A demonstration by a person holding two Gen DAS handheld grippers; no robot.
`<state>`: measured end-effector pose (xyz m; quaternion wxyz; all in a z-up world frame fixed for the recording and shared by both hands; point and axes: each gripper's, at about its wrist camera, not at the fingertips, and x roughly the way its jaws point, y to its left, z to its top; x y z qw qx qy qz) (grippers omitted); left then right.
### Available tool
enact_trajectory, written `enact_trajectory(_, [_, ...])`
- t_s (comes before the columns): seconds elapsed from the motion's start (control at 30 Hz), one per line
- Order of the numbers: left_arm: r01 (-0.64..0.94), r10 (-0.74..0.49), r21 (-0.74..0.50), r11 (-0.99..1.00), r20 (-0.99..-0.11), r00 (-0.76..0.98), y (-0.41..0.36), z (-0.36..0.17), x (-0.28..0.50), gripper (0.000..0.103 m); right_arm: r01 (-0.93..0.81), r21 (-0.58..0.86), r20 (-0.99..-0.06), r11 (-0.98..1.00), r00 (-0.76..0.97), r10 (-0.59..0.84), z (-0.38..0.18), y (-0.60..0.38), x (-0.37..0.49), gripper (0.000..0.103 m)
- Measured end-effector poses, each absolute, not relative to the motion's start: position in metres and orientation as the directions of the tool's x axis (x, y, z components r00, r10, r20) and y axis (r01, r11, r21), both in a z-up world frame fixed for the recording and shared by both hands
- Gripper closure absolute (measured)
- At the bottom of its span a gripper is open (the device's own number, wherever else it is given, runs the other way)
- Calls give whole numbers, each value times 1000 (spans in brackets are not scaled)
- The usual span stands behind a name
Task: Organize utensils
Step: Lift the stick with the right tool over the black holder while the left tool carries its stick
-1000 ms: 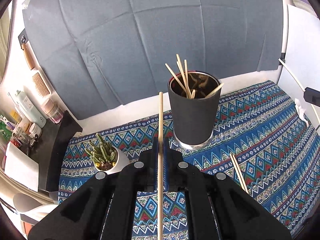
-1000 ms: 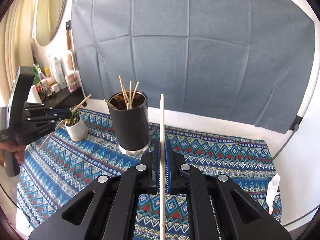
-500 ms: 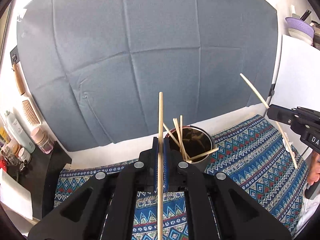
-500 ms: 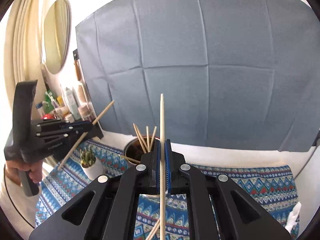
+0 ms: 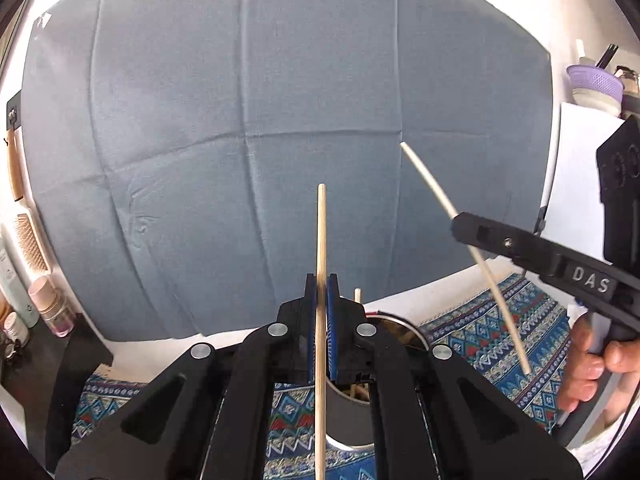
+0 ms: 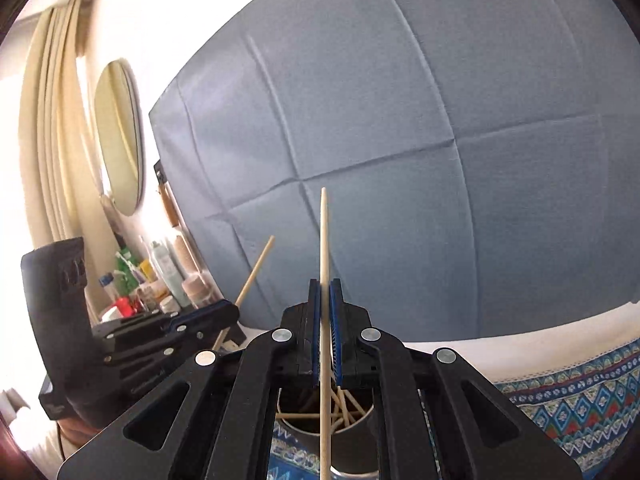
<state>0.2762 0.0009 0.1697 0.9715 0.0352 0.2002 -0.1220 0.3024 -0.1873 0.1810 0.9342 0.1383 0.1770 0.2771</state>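
A grey-blue backdrop cloth hangs behind the table with its patterned blue covering. The dark cup, holding several chopsticks, sits directly beneath both grippers. The left gripper has its fingers pinching an upright chopstick; the right gripper pinches another chopstick likewise.

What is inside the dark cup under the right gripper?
Several thin wooden sticks lie crossed inside the dark cup. The right gripper covers most of its opening, so its bottom is not visible.
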Motion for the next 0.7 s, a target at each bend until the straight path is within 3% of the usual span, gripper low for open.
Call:
enact_trajectory(0.17, [318,-338,-116,941,-276,900,6,164,277,98,-511,403,-151,759,781,606,167,-188,311,98])
enact_trajectory(0.37, [344,-374,-206,916,-126,919,13,154,284,98,-535,436,-33,724,795,606,153,-193,320,98])
enact_trajectory(0.53, [357,-374,-258,898,-20,927,19,145,291,98,-516,431,-2,740,820,573,142,-190,334,98])
enact_trajectory(0.7, [333,-334,-223,916,32,942,15,136,298,98,-478,434,-13,763,844,536,127,-185,353,98])
